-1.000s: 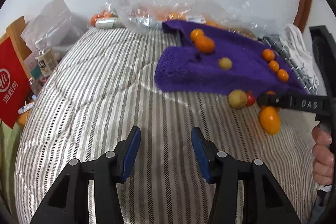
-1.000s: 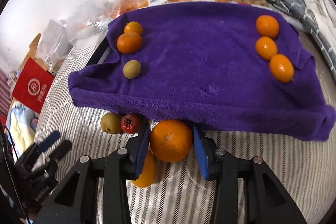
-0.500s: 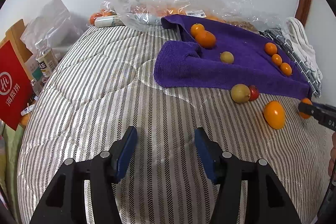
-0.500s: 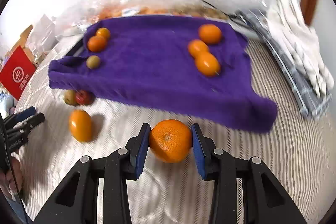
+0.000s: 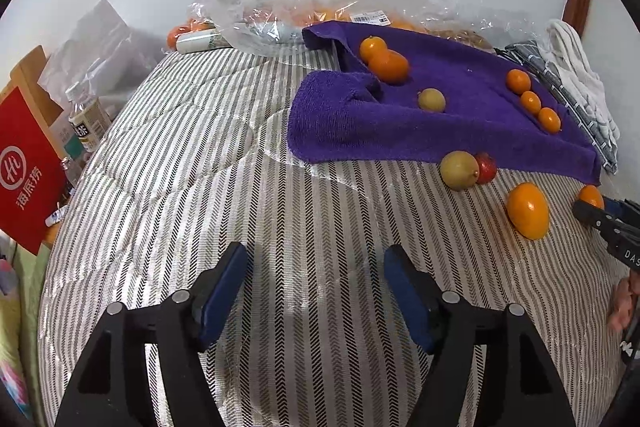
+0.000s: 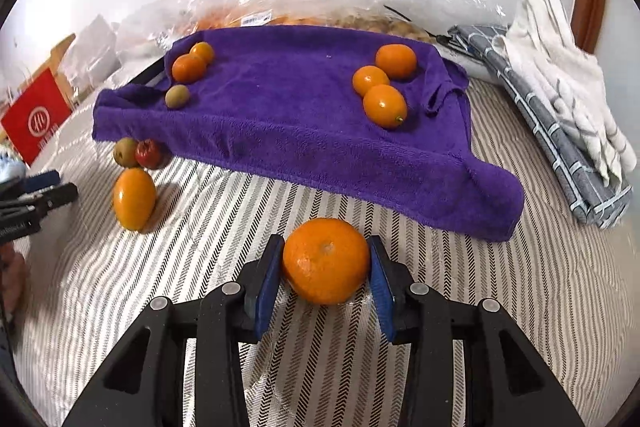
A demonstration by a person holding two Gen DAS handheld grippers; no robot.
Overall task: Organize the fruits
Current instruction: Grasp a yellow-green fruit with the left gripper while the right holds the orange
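Note:
A purple towel (image 6: pixel 300 115) lies on the striped bed (image 6: pixel 200 211). On it, three small oranges (image 6: pixel 370 81) sit at the right; two oranges (image 6: pixel 188 67) and a green-brown fruit (image 6: pixel 177 96) sit at the left. In front of the towel lie an oval orange (image 6: pixel 134 199), a green-brown fruit (image 6: pixel 125 151) and a red fruit (image 6: pixel 147 153). My right gripper (image 6: pixel 325 245) has a round orange (image 6: pixel 326 261) between its pads, low on the bed; its jaws are opening but both pads still touch it. My left gripper (image 5: pixel 316 255) hovers over bare bedding, jaws opening, nothing between them.
Clear plastic bags (image 5: pixel 320 7) holding more fruit lie along the wall behind the towel. Folded grey and white cloths (image 6: pixel 560 107) lie at the right. A red box (image 5: pixel 24 171) and a bottle (image 5: pixel 86 123) stand off the bed's left side.
My right gripper carried the round orange from beside the loose fruits rightward along the towel's front edge, down to the bed. My left gripper's jaws widened; that hand barely moved.

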